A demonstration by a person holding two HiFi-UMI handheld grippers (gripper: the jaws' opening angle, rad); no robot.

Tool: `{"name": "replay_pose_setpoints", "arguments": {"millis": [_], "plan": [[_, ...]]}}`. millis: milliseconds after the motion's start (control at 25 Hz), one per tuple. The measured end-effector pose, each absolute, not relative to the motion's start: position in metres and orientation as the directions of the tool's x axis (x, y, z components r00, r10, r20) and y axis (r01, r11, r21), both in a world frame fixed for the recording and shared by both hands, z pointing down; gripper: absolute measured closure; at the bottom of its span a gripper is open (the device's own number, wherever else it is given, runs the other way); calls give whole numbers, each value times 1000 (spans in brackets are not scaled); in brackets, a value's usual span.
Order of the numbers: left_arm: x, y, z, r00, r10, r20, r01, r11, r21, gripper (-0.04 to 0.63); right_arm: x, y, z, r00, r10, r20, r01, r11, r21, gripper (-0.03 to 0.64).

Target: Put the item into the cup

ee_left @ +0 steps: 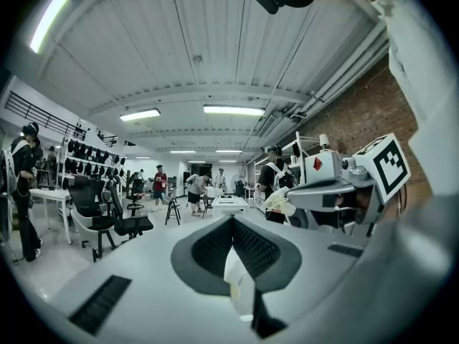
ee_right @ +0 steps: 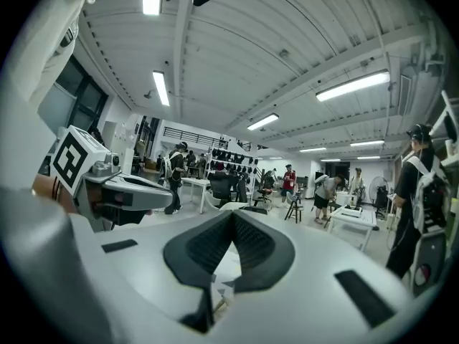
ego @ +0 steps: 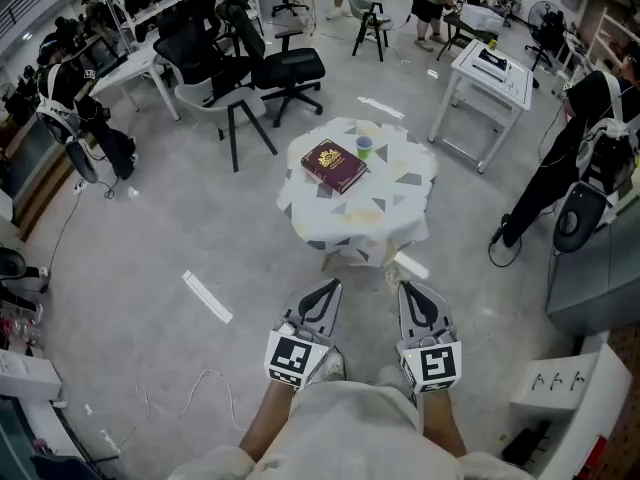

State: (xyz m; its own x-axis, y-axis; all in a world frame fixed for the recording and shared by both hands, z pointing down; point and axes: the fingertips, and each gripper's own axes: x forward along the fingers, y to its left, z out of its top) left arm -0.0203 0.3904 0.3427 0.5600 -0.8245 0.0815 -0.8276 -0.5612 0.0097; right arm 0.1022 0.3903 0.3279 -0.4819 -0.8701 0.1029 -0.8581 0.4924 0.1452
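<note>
Cup [ego: 364, 146]: small and green-sided. It stands upright, mouth up, on the far right part of the table top, just beside the book's far corner. I cannot tell whether the two touch.
Book [ego: 334, 165]: dark red with a gold emblem on its cover, lying flat near the middle of the table. Its long axis runs from far left to near right in the head view.
Table [ego: 400, 183]: small, draped in a pale cloth with grey and yellowish triangles. It is straight ahead of me, well apart from both grippers.
Left gripper [ego: 322, 293]: held low in front of my body, pointing toward the table. My fingers [ee_left: 208, 248] meet at their tips with nothing between them, and they touch nothing.
Right gripper [ego: 418, 303]: beside the left one and aimed the same way. My fingers [ee_right: 259, 246] are closed tip to tip, empty and touching nothing.
Floor [ego: 150, 238]: grey, with a white strip [ego: 207, 296] lying to my left.
Chairs [ego: 285, 68]: black office chairs beyond the table, on the left.
</note>
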Motion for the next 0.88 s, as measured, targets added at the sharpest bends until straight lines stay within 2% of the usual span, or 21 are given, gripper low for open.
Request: {"name": "replay_pose_setpoints", "arguments": {"millis": [280, 880], "plan": [[-44, 360, 351, 564, -822, 72, -825, -563, 40, 583, 77, 360, 342, -475, -868, 145, -857, 494, 149, 612], [-60, 274, 355, 523, -847, 94, -852, -522, 37, 583, 63, 263, 348, -508, -850, 141, -842, 524, 129, 612]]}}
